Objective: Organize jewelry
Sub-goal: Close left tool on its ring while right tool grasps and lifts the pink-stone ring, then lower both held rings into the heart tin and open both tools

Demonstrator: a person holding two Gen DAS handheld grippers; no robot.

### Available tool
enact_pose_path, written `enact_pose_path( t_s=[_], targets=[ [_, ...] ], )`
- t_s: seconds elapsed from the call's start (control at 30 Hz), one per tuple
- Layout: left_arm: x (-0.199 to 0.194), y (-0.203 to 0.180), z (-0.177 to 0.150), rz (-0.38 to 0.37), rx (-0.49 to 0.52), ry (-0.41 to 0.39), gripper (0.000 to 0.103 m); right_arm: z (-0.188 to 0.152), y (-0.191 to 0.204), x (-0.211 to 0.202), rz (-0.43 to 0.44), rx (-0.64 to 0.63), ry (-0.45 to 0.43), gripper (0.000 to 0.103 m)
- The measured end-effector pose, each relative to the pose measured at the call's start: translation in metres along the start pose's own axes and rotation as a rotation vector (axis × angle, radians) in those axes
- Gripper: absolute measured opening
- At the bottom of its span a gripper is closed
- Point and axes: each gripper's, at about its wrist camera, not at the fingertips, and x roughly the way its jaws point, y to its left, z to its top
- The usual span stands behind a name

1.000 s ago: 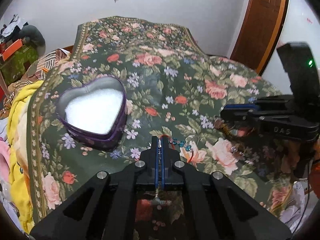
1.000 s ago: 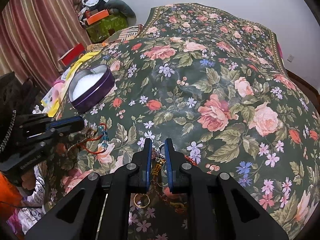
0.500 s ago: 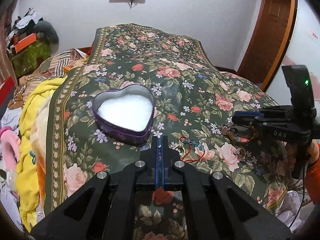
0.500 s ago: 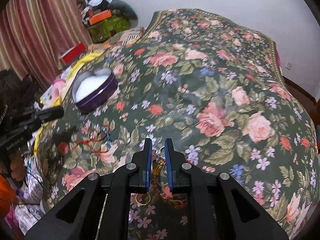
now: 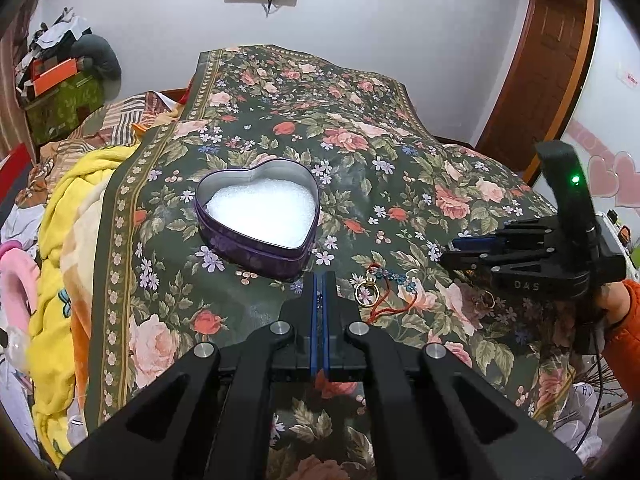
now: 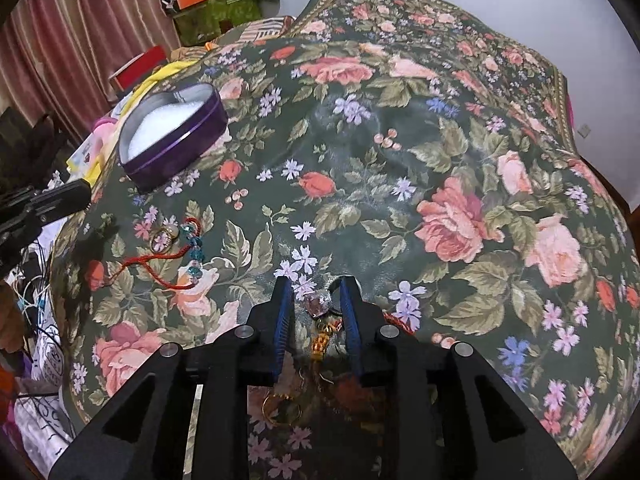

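Note:
An open heart-shaped purple tin (image 5: 256, 216) (image 6: 172, 136) lined with white foam sits on the floral bedspread (image 5: 400, 168). My left gripper (image 5: 320, 276) hovers just in front of it, shut, and I see nothing clearly held. To its right lie a gold ring (image 5: 366, 294) (image 6: 162, 238) and a red cord bracelet with teal beads (image 5: 390, 280) (image 6: 192, 244). My right gripper (image 6: 314, 292) (image 5: 452, 252) points down at a small heap of jewelry. Its jaws are opening, and a pink gem (image 6: 317, 305) and a gold chain piece (image 6: 320, 340) lie between them, untouched by the pads.
A gold hoop (image 6: 280, 404) lies under the right gripper's body. Yellow and pink bedding (image 5: 60, 240) is bunched along the bed's left side. Boxes and clothes (image 5: 60, 80) are piled by the wall, and a wooden door (image 5: 552, 60) stands at the right.
My left gripper drew back and tilted up, so the tin now sits farther from it and nearer mid-view. My right gripper sank toward the jewelry heap and its jaws widened.

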Motion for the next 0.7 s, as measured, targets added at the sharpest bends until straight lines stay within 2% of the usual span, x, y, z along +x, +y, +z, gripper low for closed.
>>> enact_pose_path(
  t_s=[0.03,0.3,0.7],
  targets=[
    [0.0,0.001,0.0,-0.001,-0.003,-0.001,0.0,0.0,0.001,-0.001,-0.004,-0.006,-0.004,0.016],
    [-0.006,0.006,0.003,-0.003,-0.016,-0.017,0.0,0.005,0.005,-0.016,0.018,0.013,-0.057,0.014],
    [-0.033,0.014,0.031,0.015,-0.006,-0.117,0.0,0.047,0.032,-0.046,0.081,-0.019,-0.21,0.014]
  ],
)
